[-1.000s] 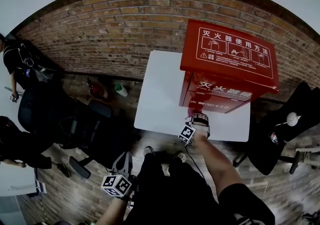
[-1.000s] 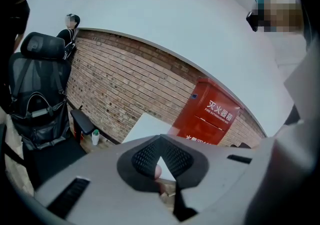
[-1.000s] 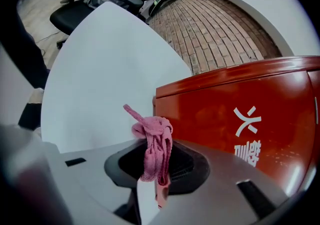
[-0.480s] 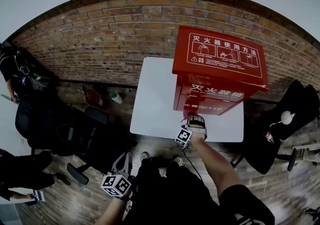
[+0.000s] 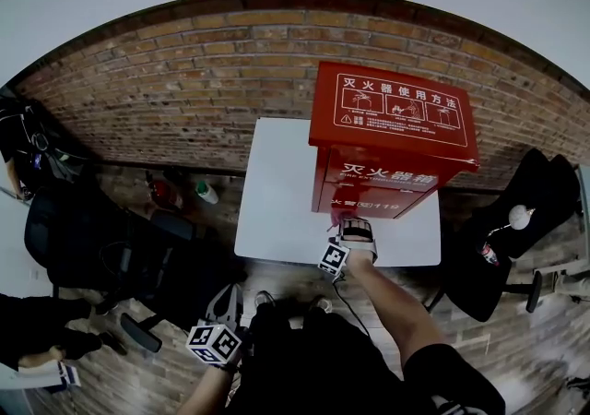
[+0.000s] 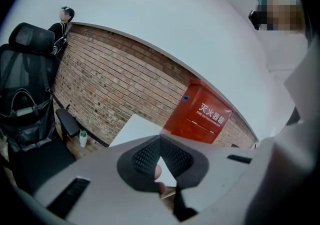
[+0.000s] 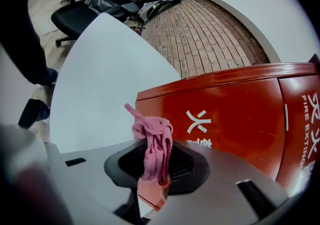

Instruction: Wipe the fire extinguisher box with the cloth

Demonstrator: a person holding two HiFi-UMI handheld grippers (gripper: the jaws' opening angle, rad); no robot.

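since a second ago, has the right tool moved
No: the right tool still holds the cloth at the lower front of the fire extinguisher box, near its left corner.

red ext. box (image 5: 392,141) upright, bunched pink cloth (image 7: 154,144) near its front.

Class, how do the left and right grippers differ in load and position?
The right gripper clamps a pink cloth in its jaws; the left gripper has its jaws shut on nothing. The right gripper is at the red fire extinguisher box front; the left gripper hangs low, off the table. Both carry marker cubes.
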